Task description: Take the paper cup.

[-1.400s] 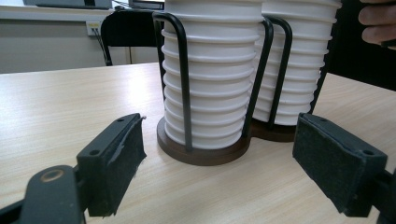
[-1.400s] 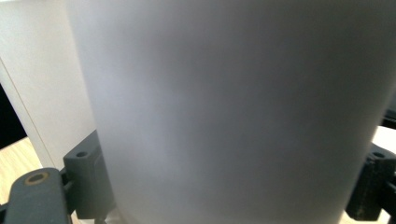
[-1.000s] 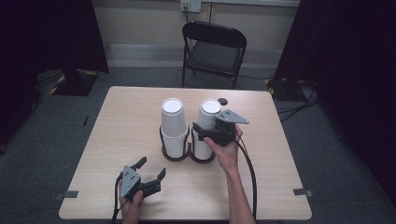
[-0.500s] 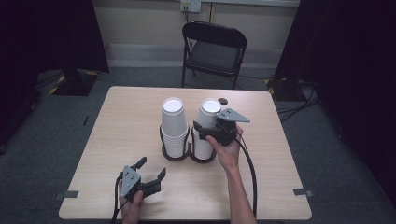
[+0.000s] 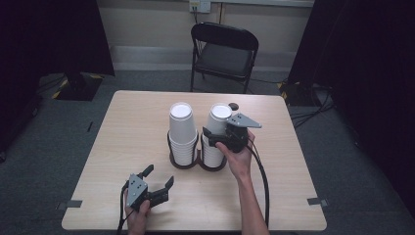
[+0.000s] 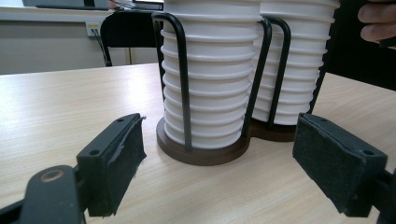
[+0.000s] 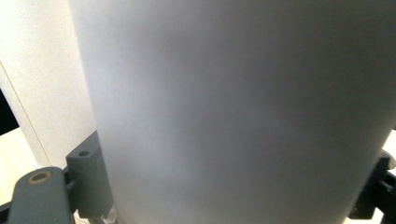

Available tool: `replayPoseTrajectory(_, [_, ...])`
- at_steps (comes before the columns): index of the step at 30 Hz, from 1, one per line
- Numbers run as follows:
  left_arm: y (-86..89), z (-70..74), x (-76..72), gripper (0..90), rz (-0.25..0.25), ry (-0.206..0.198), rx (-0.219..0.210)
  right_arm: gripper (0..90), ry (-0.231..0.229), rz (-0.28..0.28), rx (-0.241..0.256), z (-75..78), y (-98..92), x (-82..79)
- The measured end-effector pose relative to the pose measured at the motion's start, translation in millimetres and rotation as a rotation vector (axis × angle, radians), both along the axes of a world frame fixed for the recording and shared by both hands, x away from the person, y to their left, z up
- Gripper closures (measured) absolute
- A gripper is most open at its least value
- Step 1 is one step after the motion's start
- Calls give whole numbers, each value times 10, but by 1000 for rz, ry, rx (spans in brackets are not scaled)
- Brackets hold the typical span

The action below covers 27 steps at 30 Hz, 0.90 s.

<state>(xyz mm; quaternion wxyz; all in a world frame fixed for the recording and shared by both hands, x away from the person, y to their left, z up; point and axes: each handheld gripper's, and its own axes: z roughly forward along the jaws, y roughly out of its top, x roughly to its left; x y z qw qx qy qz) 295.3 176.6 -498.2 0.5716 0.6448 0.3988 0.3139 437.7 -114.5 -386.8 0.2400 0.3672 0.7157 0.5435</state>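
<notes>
Two stacks of white paper cups stand in a black wire holder (image 5: pixel 171 147) with brown round bases, mid-table. The left stack (image 5: pixel 181 129) is untouched. My right gripper (image 5: pixel 213 137) is at the upper part of the right stack (image 5: pixel 219 115), its jaws on either side of the top cup (image 7: pixel 243 102), and looks shut on it. My left gripper (image 5: pixel 159 175) rests low near the table's front left, open and holding nothing. In the left gripper view, this gripper (image 6: pixel 217 154) points at the left stack (image 6: pixel 210 74) and the holder's base (image 6: pixel 205 151) from a short distance.
The light wooden table (image 5: pixel 303 166) has bare surface all around the holder. A small dark object (image 5: pixel 234 105) lies behind the right stack. A black folding chair (image 5: pixel 222 54) stands beyond the far edge. Cables trail from both grippers toward the front edge.
</notes>
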Motion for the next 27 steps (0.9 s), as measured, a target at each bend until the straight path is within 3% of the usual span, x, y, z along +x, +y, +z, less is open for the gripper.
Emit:
replayPoseTrajectory(4, [0, 0, 0, 163, 0, 0, 0, 132, -4, 6, 5, 10, -7, 6])
replayPoseTrajectory(8, [2, 1, 0, 163, 0, -1, 3, 132, -39, -1, 27, 83, -34, -20])
replayPoseTrajectory(17, [8, 2, 9, 163, -22, 7, 1, 132, -54, 8, 42, 161, -54, -31])
replayPoseTrajectory(27, [4, 1, 6, 162, -14, 7, -4, 133, -81, 15, 67, 295, -80, -62])
